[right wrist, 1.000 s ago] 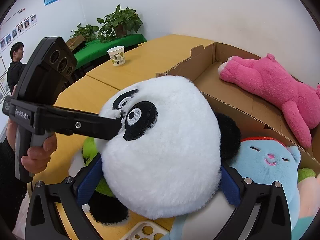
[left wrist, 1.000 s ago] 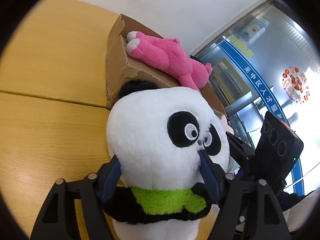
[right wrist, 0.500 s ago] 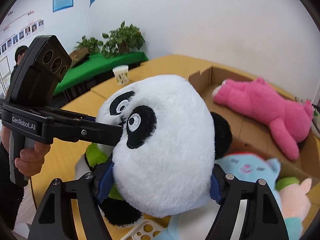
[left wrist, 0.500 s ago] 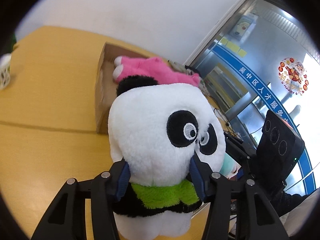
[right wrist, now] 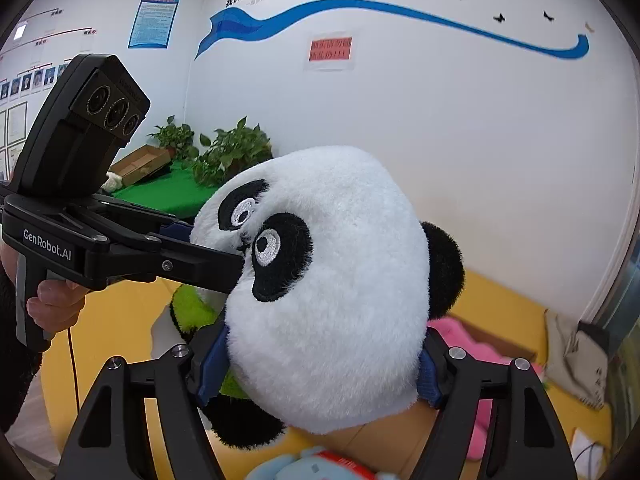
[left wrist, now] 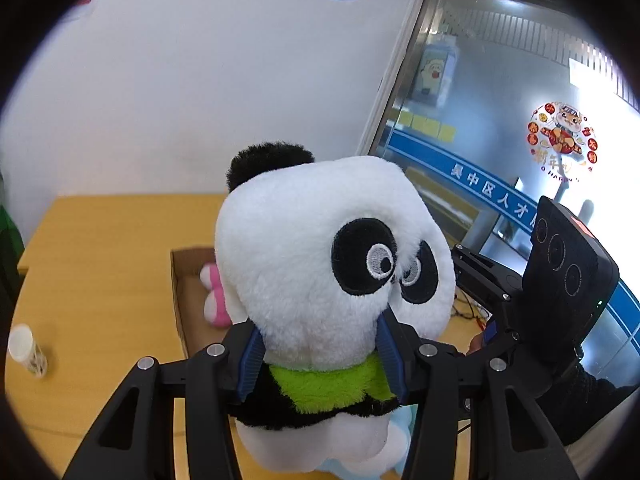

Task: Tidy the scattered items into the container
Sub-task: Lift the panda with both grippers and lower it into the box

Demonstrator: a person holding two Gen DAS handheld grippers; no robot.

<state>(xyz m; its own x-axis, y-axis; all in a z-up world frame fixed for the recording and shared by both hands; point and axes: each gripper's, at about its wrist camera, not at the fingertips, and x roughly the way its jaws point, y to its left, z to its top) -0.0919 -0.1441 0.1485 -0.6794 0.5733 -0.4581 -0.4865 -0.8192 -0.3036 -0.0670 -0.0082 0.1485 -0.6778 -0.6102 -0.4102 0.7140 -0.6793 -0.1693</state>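
Observation:
A plush panda (left wrist: 320, 256) with a green collar is held in the air by both grippers. My left gripper (left wrist: 320, 356) is shut on its neck, blue pads pressed into the fur. My right gripper (right wrist: 320, 364) is shut on the panda's head (right wrist: 340, 280) from the sides. The left gripper's body (right wrist: 120, 248) reaches in from the left in the right wrist view. The cardboard box (left wrist: 182, 292) lies below and behind the panda, with a pink plush (left wrist: 214, 300) inside; the pink plush also shows in the right wrist view (right wrist: 460, 332).
A light blue plush (right wrist: 304, 466) lies under the panda. A paper cup (left wrist: 26, 350) stands on the yellow table (left wrist: 100, 264) at the left. The white wall, potted plants (right wrist: 228, 152) and a glass door (left wrist: 500, 120) are behind.
Both grippers have lifted the panda higher; the box and pink plush now sit lower and farther in both views. The grips have not changed.

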